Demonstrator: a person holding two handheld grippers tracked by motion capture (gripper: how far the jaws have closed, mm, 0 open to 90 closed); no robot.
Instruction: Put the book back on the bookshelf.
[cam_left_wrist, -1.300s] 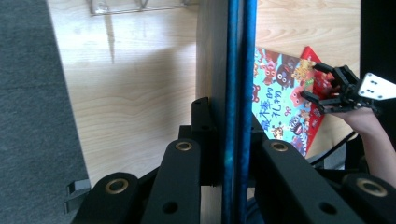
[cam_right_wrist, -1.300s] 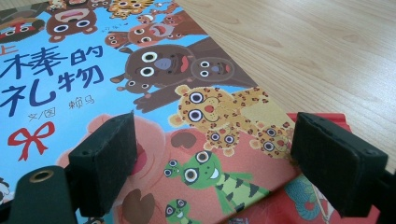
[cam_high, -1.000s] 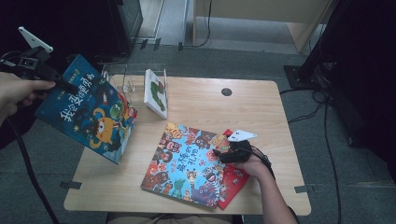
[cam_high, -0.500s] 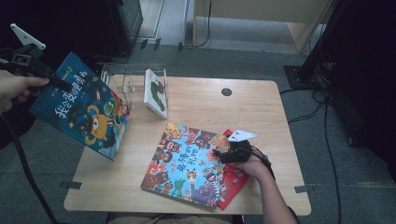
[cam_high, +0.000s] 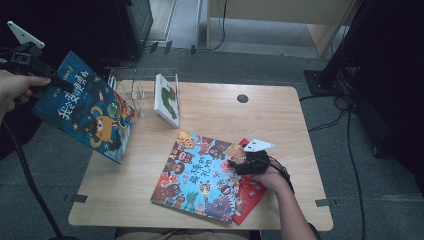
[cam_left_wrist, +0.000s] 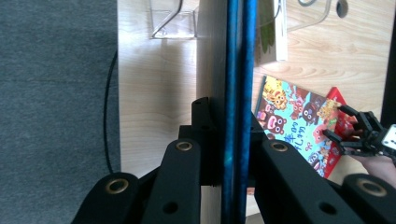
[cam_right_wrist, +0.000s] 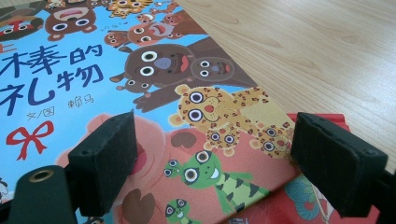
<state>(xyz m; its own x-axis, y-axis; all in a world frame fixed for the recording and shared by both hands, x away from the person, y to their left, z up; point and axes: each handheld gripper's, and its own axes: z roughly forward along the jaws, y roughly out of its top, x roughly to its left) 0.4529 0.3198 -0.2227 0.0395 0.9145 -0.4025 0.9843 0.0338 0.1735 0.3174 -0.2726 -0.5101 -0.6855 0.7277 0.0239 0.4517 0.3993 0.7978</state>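
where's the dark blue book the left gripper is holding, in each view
high view: the dark blue book hangs tilted at the far left, over the table's left edge, gripped at its top corner by the left gripper.
left gripper view: seen edge-on, a blue vertical strip between the black jaws.
right gripper view: not in it.
shared landmark: the animal picture book, lying flat on the table.

beside the pale matt wood-grain table (cam_high: 210, 115): a glossy-covered blue book (cam_high: 87, 107), a clear plastic rack (cam_high: 131, 87), and a glossy animal book (cam_right_wrist: 116, 70) between matt foam pads (cam_right_wrist: 338, 161).
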